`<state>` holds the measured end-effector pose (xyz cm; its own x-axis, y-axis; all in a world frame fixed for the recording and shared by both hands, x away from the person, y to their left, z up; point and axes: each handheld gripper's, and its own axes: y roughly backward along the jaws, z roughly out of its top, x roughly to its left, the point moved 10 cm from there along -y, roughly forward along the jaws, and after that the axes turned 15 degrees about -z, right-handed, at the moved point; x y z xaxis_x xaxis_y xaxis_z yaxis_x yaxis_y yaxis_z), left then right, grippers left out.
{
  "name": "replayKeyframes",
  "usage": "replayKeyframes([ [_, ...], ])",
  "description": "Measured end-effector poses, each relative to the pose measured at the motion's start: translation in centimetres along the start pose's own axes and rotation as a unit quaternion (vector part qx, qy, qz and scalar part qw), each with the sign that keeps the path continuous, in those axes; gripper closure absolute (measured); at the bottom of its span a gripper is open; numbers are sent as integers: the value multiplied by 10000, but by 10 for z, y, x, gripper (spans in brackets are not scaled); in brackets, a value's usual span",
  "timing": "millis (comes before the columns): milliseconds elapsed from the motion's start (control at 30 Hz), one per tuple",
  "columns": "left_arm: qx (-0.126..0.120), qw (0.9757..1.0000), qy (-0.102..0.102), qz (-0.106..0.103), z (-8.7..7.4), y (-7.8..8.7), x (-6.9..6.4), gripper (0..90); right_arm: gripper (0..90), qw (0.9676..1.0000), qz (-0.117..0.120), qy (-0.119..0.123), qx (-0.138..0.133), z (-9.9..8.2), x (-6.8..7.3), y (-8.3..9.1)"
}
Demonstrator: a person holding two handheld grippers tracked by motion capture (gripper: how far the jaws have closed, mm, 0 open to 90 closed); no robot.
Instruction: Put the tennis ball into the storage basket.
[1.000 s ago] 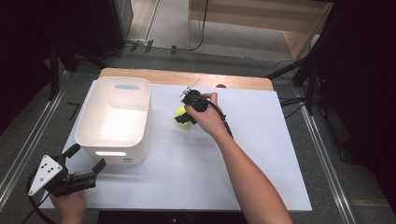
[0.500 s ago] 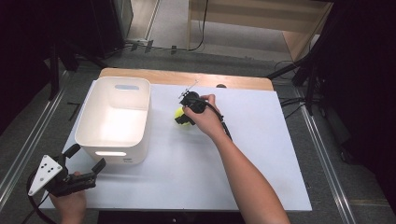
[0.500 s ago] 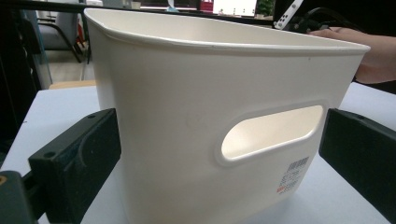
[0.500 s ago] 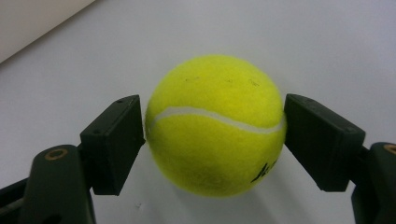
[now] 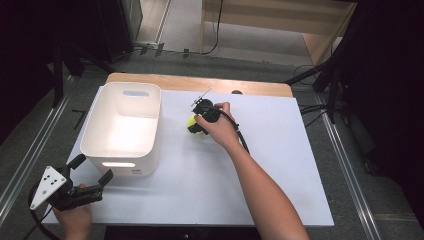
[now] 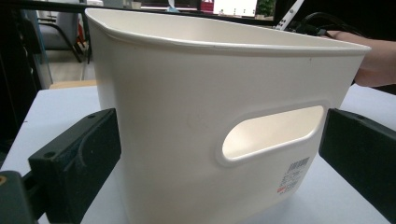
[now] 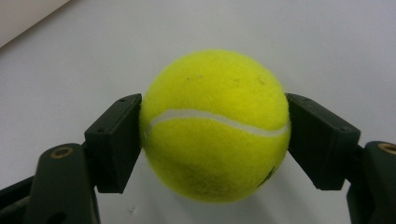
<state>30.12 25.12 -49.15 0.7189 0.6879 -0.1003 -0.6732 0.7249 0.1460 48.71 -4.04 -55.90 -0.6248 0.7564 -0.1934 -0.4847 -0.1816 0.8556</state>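
Right hand-held gripper (image 7: 215, 140) is clamped on the ball (image 7: 215, 126): both black pads press its sides, left pad at the seam line, right pad at the opposite flank (jaws have just been closing, ball between them). The ball is yellow-green felt with a white seam, sitting on the white table (image 5: 280, 165) top; in the high view it's (image 5: 193, 123) near the table's middle-back, just right of the bin (image 5: 122, 130), apart from it. The right hand (image 5: 220, 127) wraps the gripper body (image 5: 196, 125) there, cable trailing back along the forearm. Left hand-held gripper (image 5: 92, 172) is at the near-left table corner, jaws spread wide, nothing between the pads; the grey plate with dots sits on top of it, and the left hand (image 5: 75, 217) is below it. In its own view (image 6: 215, 158) the two jaws stand either side of the bin (image 6: 196, 93) wall (not touching, as far as I can tell), facing the slot handle and a barcode sticker low at the right. The bin is white plastic, upright, open-topped, at the table's left side, its near end just beyond the left jaws.
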Motion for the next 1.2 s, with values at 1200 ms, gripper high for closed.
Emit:
replayKeyframes([
  [1200,-9,10000,15,-7,0,-1,0,0,239,9986,360,275,-267,6,17,31],
])
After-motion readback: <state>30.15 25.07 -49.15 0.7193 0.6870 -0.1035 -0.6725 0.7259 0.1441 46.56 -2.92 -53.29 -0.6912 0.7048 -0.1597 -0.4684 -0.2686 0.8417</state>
